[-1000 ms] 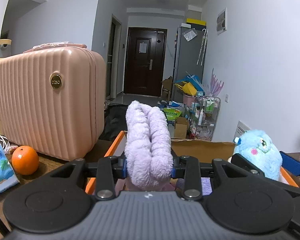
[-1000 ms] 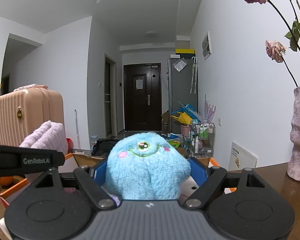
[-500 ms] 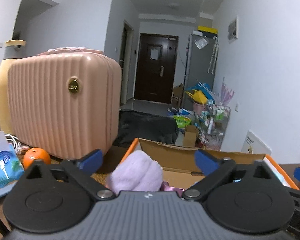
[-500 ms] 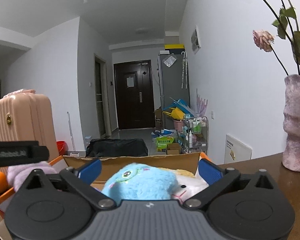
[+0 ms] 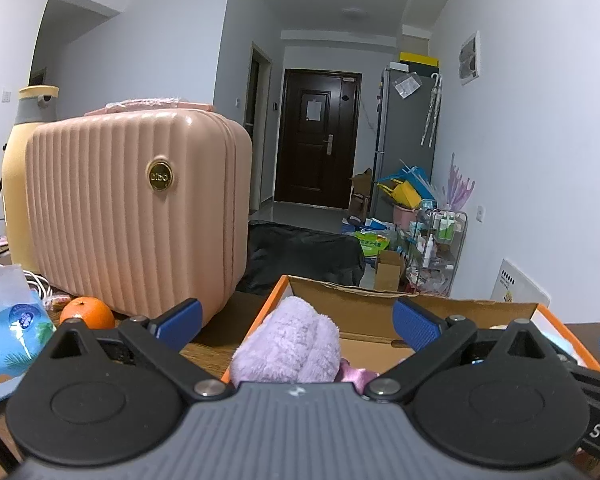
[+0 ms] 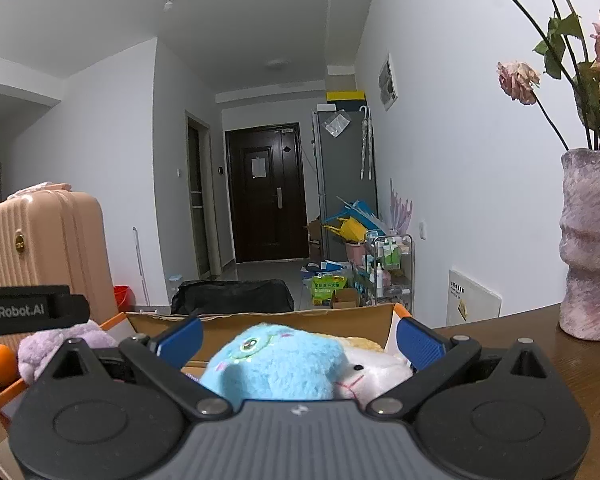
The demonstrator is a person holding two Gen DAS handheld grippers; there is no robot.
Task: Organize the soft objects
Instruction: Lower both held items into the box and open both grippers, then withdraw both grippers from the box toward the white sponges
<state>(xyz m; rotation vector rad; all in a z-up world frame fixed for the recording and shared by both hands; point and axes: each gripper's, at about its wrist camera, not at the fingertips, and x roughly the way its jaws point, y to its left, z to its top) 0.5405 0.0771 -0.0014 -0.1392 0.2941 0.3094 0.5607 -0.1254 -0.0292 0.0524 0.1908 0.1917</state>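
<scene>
lilac plush point(image 5: 286, 346) in box point(image 5: 380, 300), between open hand-held gripper point(image 5: 298, 322)

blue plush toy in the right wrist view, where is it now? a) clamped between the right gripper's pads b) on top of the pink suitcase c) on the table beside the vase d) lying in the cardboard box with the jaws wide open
d: the blue plush toy lies in the cardboard box beside a white plush, and the right gripper has its pads spread clear of it.

lilac plush point(image 5: 288, 350), blue plush point(image 6: 276, 362), in box point(image 5: 380, 298)
</scene>
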